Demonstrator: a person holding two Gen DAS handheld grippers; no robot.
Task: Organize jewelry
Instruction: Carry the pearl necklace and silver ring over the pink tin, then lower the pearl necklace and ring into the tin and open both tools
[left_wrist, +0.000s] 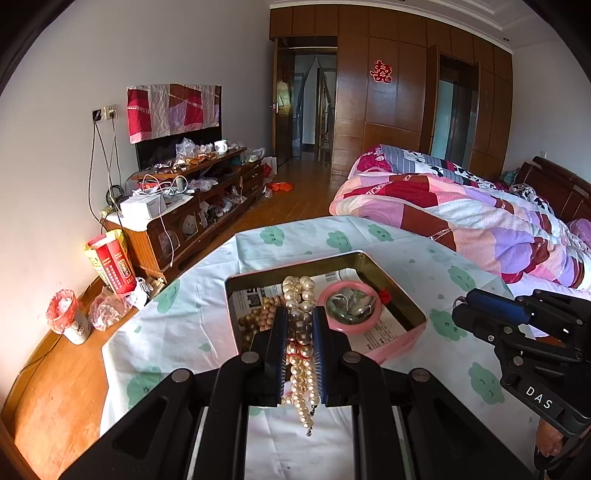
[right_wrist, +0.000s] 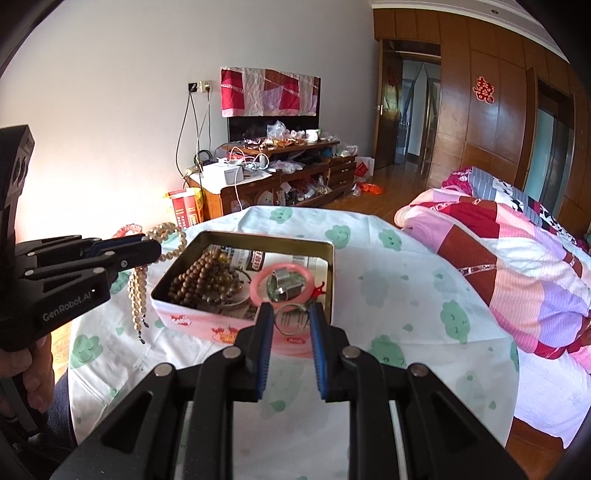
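My left gripper (left_wrist: 300, 325) is shut on a cream pearl necklace (left_wrist: 300, 295), held above the near-left edge of an open pink tin box (left_wrist: 391, 347); the strands hang down between the jaws. In the right wrist view the left gripper (right_wrist: 147, 251) holds the pearl necklace (right_wrist: 138, 291) left of the tin box (right_wrist: 207, 325). The tin holds brown wooden beads (right_wrist: 201, 277), a pink bangle (right_wrist: 282, 282) and green-silver pieces. My right gripper (right_wrist: 291, 317) is shut on a silver metal ring (right_wrist: 291, 319) at the tin's near rim.
The tin sits on a white cloth with green clouds (right_wrist: 388, 280) over a small table. A bed with a pink patchwork quilt (right_wrist: 517, 258) lies to the right. A cluttered wooden TV cabinet (right_wrist: 280, 177) stands against the far wall. A red box (left_wrist: 110, 264) stands on the floor.
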